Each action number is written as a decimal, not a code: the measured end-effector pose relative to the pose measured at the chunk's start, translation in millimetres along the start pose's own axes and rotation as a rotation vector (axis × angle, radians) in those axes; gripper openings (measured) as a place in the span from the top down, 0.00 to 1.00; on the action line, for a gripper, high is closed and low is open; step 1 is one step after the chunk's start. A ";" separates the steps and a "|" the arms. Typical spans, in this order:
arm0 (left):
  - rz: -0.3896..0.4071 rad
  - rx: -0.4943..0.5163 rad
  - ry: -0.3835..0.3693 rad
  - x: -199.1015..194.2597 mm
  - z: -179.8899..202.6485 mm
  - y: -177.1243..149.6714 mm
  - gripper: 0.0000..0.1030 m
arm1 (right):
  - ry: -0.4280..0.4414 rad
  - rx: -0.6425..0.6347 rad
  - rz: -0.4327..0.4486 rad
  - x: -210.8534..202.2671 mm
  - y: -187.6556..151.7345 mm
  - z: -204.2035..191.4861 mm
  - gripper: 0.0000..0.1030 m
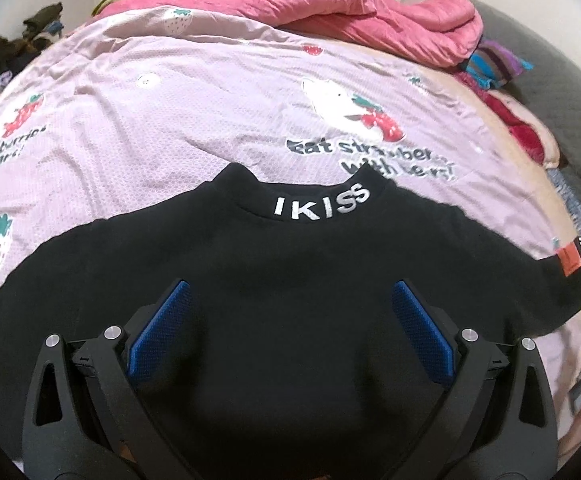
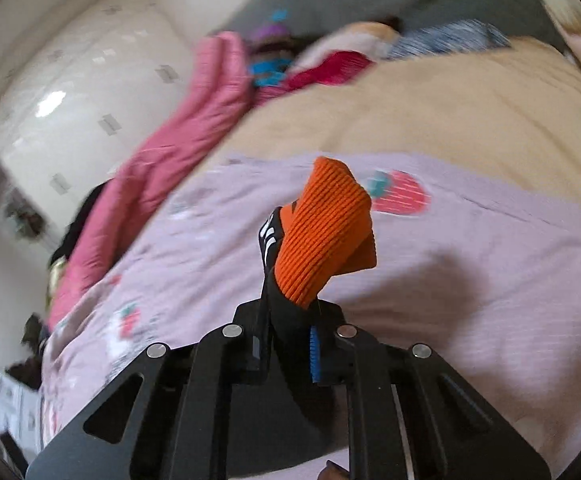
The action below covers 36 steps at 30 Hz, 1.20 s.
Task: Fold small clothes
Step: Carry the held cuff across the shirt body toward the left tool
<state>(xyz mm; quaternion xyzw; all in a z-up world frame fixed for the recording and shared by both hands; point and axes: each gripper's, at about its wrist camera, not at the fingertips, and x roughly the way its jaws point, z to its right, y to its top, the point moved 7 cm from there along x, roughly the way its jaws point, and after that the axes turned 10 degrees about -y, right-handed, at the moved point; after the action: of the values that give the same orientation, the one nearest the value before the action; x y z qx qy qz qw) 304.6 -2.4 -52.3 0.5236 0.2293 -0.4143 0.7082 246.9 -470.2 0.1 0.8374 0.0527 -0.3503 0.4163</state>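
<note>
A small black sweater (image 1: 290, 280) with white "IKISS" lettering on its collar lies flat on the pink strawberry-print bedspread (image 1: 150, 120). My left gripper (image 1: 290, 292) is open, its blue pads spread wide just above the sweater's chest. The right sleeve stretches to the right edge, ending in an orange band (image 1: 568, 258). My right gripper (image 2: 290, 320) is shut on that sleeve's orange ribbed cuff (image 2: 322, 236), which sticks up past the fingers above the bedspread (image 2: 490, 260).
A bunched pink quilt (image 1: 370, 16) lies across the far side of the bed. Striped and red clothes (image 1: 498, 68) are piled at the right. A beige blanket (image 2: 450, 108) covers the bed beyond the right gripper. Dark clutter (image 1: 22, 40) sits at the far left.
</note>
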 end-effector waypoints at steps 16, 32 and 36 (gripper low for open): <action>0.055 -0.073 -0.027 -43.9 -19.1 5.4 0.09 | 0.277 -0.279 -0.024 -45.2 -43.1 -156.6 0.87; 0.083 -0.228 -0.098 -59.8 -56.9 0.2 0.09 | 0.407 -0.575 -0.114 -57.7 -154.6 -240.0 0.87; 0.084 -0.277 -0.144 -61.7 -64.5 -4.4 0.09 | 0.430 -0.638 -0.150 -55.7 -185.0 -254.6 0.86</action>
<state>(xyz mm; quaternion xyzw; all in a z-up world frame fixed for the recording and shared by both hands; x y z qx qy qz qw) 273.9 78.5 -30.3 0.3991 0.2110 -0.3851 0.8049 273.1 -152.1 16.8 0.7140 0.3062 -0.1621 0.6084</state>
